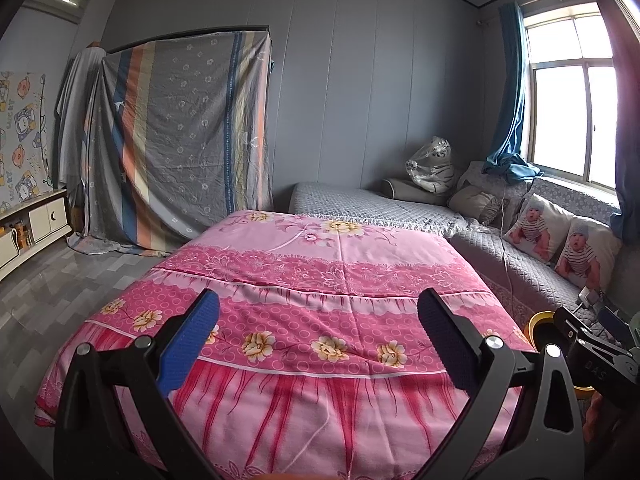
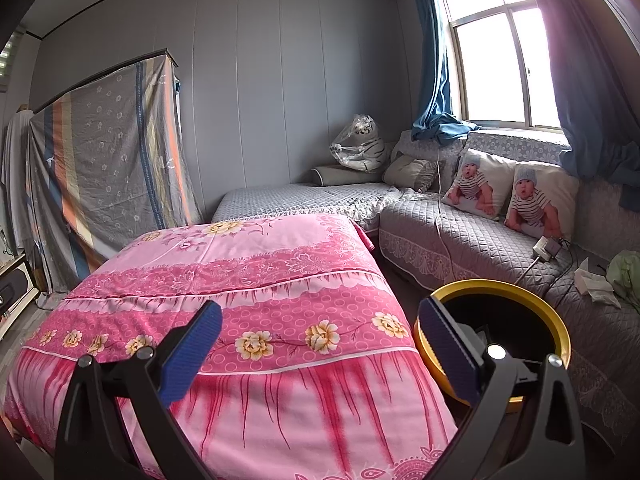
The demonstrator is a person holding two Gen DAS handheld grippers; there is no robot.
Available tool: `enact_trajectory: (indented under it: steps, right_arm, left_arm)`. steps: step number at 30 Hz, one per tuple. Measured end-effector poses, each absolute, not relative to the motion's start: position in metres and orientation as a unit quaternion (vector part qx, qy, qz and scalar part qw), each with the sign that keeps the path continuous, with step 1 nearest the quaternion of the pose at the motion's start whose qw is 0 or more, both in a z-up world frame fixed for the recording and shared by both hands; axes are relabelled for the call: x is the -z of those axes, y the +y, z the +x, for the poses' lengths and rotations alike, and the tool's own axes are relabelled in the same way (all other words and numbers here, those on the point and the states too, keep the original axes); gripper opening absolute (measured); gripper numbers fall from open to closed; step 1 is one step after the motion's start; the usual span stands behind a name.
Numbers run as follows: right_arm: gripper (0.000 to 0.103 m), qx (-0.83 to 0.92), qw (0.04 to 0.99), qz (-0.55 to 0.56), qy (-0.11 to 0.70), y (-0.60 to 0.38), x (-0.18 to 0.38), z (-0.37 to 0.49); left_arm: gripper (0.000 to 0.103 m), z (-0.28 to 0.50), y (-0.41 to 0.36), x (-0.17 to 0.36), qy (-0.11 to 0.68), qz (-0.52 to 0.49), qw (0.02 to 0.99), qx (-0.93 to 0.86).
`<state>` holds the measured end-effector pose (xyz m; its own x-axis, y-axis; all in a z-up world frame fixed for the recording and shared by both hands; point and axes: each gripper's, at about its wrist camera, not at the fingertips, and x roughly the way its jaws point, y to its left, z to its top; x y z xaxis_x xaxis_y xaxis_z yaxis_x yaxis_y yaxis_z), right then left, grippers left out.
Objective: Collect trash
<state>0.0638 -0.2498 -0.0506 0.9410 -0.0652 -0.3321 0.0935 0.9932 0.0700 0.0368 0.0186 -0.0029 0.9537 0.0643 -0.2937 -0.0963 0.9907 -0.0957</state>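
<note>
A round bin with a yellow rim (image 2: 496, 286) and dark inside stands on the floor between the pink-covered table (image 2: 256, 280) and the grey sofa (image 2: 480, 240). Crumpled white paper (image 2: 596, 284) and a pale green wad (image 2: 626, 274) lie on the sofa seat at the right. My right gripper (image 2: 320, 344) is open and empty over the table's near edge, its right finger in front of the bin. My left gripper (image 1: 320, 344) is open and empty above the pink cloth (image 1: 320, 280). The bin's rim (image 1: 538, 318) shows at the right in the left wrist view, behind the other gripper's body.
A white charger with a cable (image 2: 546, 248) lies on the sofa by two baby-print pillows (image 2: 512, 196). A bagged plush tiger (image 2: 360, 144) sits in the sofa corner. A sheet-draped wardrobe (image 1: 180, 140) and a low cabinet (image 1: 36, 220) stand at the left. A window (image 2: 496, 60) is behind the sofa.
</note>
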Motion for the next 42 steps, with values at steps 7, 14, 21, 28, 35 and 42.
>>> enact_trajectory:
  steps: [7, 14, 21, 28, 35, 42]
  right_arm:
    - [0.095, 0.039, 0.984, 0.043, 0.169, -0.25, 0.051, 0.064]
    - [0.095, 0.04, 0.983, 0.045, 0.171, -0.252, 0.052, 0.064]
    - [0.095, 0.04, 0.983, 0.046, 0.175, -0.253, 0.057, 0.064]
    - [0.095, 0.041, 0.982, 0.047, 0.18, -0.254, 0.059, 0.066]
    - [0.095, 0.041, 0.981, 0.048, 0.183, -0.254, 0.059, 0.067]
    - [0.095, 0.041, 0.981, 0.047, 0.186, -0.254, 0.06, 0.068]
  left_arm:
    - [0.095, 0.037, 0.018, 0.003, 0.147, -0.055, 0.987, -0.04]
    - [0.095, 0.038, 0.018, 0.004, 0.147, -0.054, 0.987, -0.039]
    - [0.095, 0.043, 0.02, 0.006, 0.152, -0.056, 0.986, -0.034]
    - [0.095, 0.045, 0.02, 0.01, 0.157, -0.055, 0.986, -0.029]
    - [0.095, 0.048, 0.02, 0.013, 0.16, -0.056, 0.985, -0.027]
    - [0.095, 0.051, 0.023, 0.014, 0.165, -0.057, 0.984, -0.025]
